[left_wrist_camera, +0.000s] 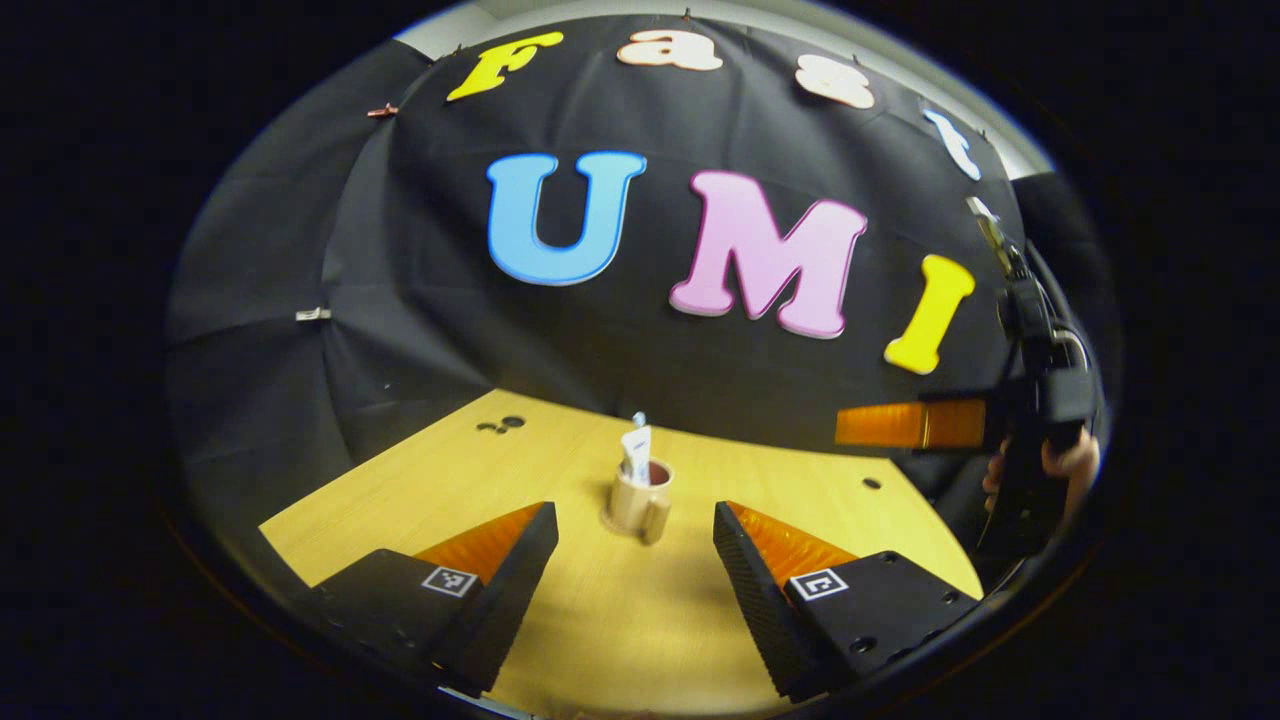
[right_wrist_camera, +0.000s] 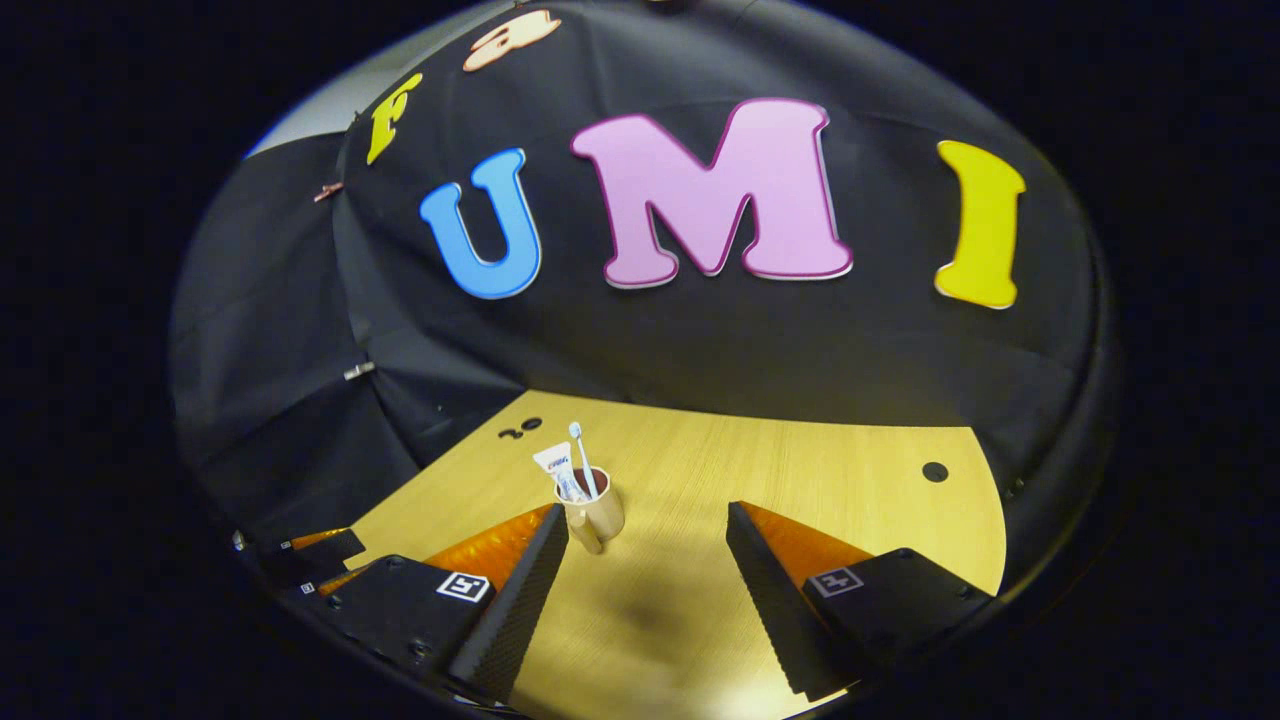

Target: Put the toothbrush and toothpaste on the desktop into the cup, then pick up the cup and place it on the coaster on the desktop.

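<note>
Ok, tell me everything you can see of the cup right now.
The cup is a beige mug with a dark reddish inside and one handle facing the cameras. It stands upright on the wooden desk, on what looks like a thin coaster. A toothpaste tube and toothbrush stand in it. Both grippers are open, well short of it.

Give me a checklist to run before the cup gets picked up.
1. Toothpaste in cup: ok.
2. Toothbrush in cup: ok.
3. Cup upright on the desk: ok.
4. Left tool open, nothing held, cup ahead between its fingers: ok.
5. Right tool open, nothing held: ok.
6. Coaster located: cannot tell; a thin disc seems to sit under the cup in the left gripper view, so it may already be on it.
</note>
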Motion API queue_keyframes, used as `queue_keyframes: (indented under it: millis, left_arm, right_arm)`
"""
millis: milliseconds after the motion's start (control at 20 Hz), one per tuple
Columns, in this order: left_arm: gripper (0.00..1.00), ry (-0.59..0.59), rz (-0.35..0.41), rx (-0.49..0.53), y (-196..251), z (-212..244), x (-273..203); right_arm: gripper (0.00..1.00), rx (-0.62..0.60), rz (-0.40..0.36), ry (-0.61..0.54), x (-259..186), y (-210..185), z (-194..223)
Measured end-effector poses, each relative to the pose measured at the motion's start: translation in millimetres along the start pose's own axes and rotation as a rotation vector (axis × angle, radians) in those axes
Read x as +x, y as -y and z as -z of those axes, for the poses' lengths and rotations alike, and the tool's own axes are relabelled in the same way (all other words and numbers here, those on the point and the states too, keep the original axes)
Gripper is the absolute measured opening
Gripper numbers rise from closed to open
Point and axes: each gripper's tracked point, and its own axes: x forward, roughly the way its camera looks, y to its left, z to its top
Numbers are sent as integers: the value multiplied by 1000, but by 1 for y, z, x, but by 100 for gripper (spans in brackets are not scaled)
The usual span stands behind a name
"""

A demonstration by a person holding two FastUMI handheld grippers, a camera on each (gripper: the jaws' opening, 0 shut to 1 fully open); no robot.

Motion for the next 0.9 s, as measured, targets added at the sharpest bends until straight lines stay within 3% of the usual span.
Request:
queue_keyframes:
  millis: [200, 400, 550, 750, 900]
  left_arm:
    - [98, 45, 89, 42, 7, -28, -18]
    - [98, 65, 112, 51, -7, -35, -40]
    - [97, 94, 98, 73, -24, -36, -55]
    - [98, 99, 140, 74, -35, -32, -63]
    - [97, 79, 159, 90, -44, -28, -65]
  right_arm:
    - [98, -26, 85, 155, -65, -15, -8]
    - [98, -44, 178, 230, -118, -41, 13]
    - [98, -49, 230, 246, -138, -47, 22]
    - [98, -46, 275, 252, -147, -66, 38]
    - [98, -39, 269, 250, -150, -85, 46]
